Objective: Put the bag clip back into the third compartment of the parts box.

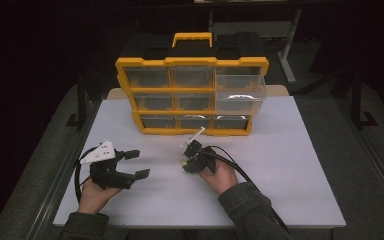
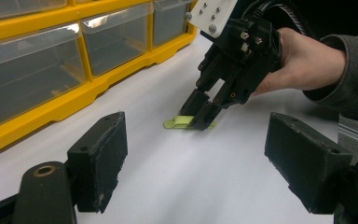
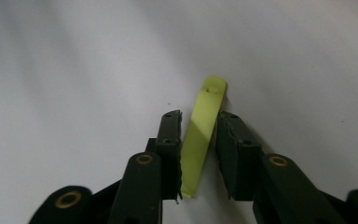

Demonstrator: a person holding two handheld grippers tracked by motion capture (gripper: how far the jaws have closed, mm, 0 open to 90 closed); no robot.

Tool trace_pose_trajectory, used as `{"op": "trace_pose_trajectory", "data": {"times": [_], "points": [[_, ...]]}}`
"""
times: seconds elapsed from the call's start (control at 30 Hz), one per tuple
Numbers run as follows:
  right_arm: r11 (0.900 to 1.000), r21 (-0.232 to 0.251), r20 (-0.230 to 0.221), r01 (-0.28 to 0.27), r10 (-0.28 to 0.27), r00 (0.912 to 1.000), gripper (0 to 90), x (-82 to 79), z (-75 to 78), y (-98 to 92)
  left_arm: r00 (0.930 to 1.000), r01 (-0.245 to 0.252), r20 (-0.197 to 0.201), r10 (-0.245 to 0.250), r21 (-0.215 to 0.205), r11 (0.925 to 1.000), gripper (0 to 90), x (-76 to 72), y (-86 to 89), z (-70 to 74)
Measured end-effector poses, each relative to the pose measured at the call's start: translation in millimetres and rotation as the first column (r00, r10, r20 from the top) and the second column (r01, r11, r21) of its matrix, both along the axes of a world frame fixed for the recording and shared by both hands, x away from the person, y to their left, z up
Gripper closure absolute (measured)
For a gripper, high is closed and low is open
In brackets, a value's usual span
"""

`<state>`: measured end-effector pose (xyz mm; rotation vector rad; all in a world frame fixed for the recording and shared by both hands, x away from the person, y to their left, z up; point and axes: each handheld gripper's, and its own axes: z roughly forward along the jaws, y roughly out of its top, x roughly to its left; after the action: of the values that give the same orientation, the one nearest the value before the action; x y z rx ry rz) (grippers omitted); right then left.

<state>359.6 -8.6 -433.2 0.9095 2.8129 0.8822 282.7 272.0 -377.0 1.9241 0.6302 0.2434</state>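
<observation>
On white table [image 1: 290, 165], right tongs [image 3: 198, 140] narrowed around yellow-green strip [image 3: 200, 140], not visibly clamping, left tongs [image 2: 191, 158] wide, empty

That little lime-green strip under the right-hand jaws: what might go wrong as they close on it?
1. The green strip lies flat on the white table, so the right gripper could pinch only an edge and let it slip out.
2. The jaws might scrape the tabletop instead of lifting it.
</observation>
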Motion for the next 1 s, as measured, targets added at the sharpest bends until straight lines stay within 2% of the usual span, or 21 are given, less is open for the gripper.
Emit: {"op": "trace_pose_trajectory", "data": {"times": [0.23, 0.5, 0.57, 0.63, 1.0], "points": [[1.0, -0.02, 0.033, -0.011, 0.011, 0.9994, 76.2, -1.0, -0.4, 0.7, 1.0, 0.004, 0.0, -0.004, 0.003, 1.0, 21.2, -0.3, -0.2, 0.1], [1.0, -0.014, 0.02, -0.027, 0.028, 0.9994, 77.0, 1.4, 0.1, -1.0, 1.0, 0.006, -0.002, -0.006, 0.003, 1.0, 21.2, -0.5, -0.6, 0.0], [0.999, -0.009, 0.005, -0.032, 0.032, 0.9995, 77.1, 1.7, 0.8, -2.2, 1.0, 0.006, -0.002, -0.006, 0.002, 1.0, 21.2, -0.4, -0.5, 0.0], [0.999, -0.006, 0.016, -0.038, 0.038, 0.9992, 77.1, 1.1, 2.1, -2.8, 1.0, 0.006, -0.001, -0.006, 0.005, 1.0, 21.2, -0.2, -0.1, 0.0], [0.996, 0.024, 0.018, -0.085, 0.085, 0.9962, 77.1, -6.2, 17.2, -6.5, 1.0, 0.006, -0.004, -0.006, 0.013, 0.9999, 21.1, -0.6, -0.3, -0.1]]}}
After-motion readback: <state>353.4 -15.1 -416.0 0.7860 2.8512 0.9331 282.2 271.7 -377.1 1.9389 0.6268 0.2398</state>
